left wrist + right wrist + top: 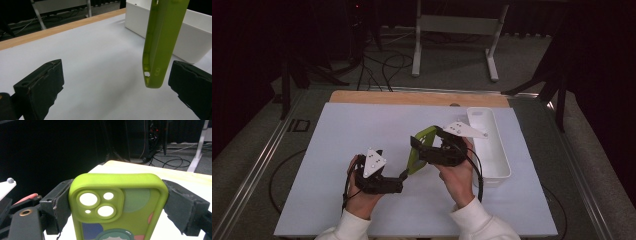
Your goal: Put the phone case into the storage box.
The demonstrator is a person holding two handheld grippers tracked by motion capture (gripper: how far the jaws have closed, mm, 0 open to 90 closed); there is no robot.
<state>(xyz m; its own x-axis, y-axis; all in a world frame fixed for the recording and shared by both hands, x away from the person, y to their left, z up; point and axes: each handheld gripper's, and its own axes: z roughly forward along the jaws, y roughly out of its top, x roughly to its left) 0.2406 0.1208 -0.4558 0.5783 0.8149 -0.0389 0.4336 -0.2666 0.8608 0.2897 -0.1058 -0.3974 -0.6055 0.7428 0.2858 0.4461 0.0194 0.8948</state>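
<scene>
A white tabletop (362, 130) with a wooden far edge stands on grey carpet (452, 65); beyond, a white desk frame (457, 25), black cables (384, 65), dark curtains.

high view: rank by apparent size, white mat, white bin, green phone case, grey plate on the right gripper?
1. White mat, by far the largest.
2. White bin.
3. Green phone case and grey plate: they look alike. The case is seen edge-on and partly hidden by the right gripper, so no ranking.

No words, brand names or numbers can be read anywhere; the green phone case (117, 205) carries a coloured cartoon picture on its back, without lettering; a small embossed mark near its lower edge is too blurred to read.
</scene>
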